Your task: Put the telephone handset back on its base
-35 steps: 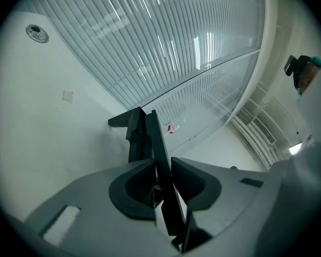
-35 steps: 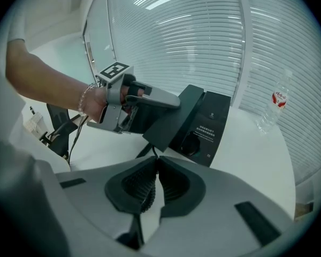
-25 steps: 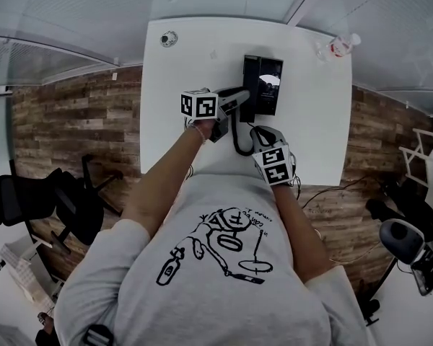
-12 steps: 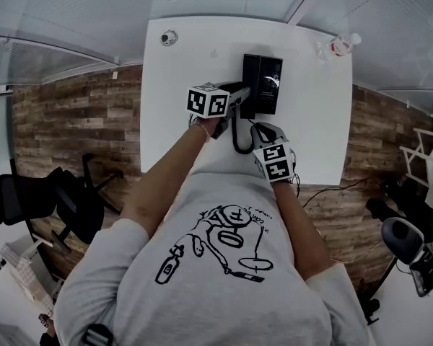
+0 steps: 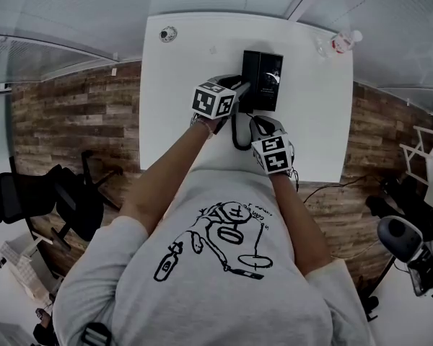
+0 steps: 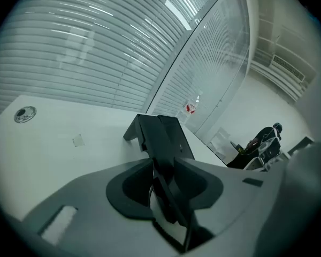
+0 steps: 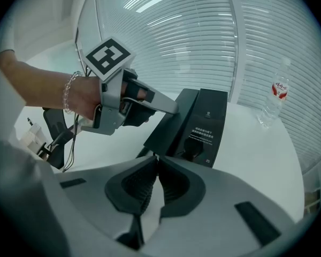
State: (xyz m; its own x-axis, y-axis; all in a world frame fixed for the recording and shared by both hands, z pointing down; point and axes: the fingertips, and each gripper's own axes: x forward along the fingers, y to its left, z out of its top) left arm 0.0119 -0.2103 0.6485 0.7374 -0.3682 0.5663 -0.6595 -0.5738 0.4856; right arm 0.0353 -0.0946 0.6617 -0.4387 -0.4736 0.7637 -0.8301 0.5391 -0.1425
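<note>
Two grippers are at the base (image 5: 265, 78) on the white table (image 5: 173, 85): the left gripper (image 5: 238, 92) pinches the black handset (image 6: 163, 149), held tilted at the base's left side, and the right gripper (image 7: 154, 165) hangs near, jaws pressed together on nothing. Placing is in hand and judged unfinished; next the handset wants lining up over its cradle, lowering and release. Only the right gripper view shows that tilt; the left gripper view shows the pinch.

Black handset (image 7: 170, 120), black base (image 7: 207, 123), white table (image 7: 257, 154), red-labelled clear bottle (image 7: 275, 98)
</note>
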